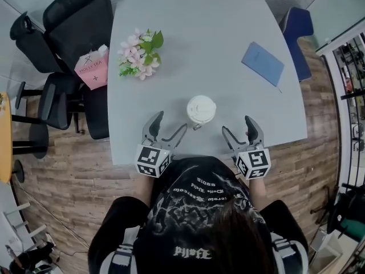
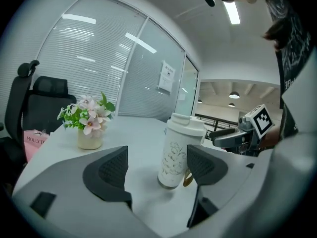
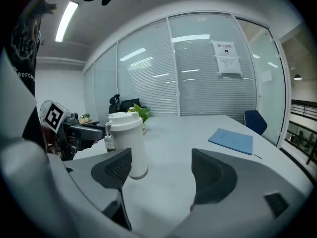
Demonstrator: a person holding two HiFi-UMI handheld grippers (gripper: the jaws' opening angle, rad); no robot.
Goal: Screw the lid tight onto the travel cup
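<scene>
A white travel cup (image 1: 201, 110) with its white lid (image 2: 185, 124) on top stands upright on the grey table (image 1: 228, 27), near the front edge. My left gripper (image 1: 170, 123) is open just left of the cup, and the cup (image 2: 173, 155) sits ahead of its jaws, not between them. Just right of the cup, my right gripper (image 1: 236, 125) is also open, with the cup (image 3: 130, 148) ahead of and to the left of its jaws (image 3: 163, 170). Neither gripper touches the cup. A small tag hangs at the cup's side.
A pot of pink flowers (image 1: 140, 53) stands at the table's left. A blue notebook (image 1: 262, 63) lies at the right. Black office chairs (image 1: 74, 21) with a pink bag (image 1: 93, 68) stand left of the table, a blue chair (image 1: 297, 24) at the far right.
</scene>
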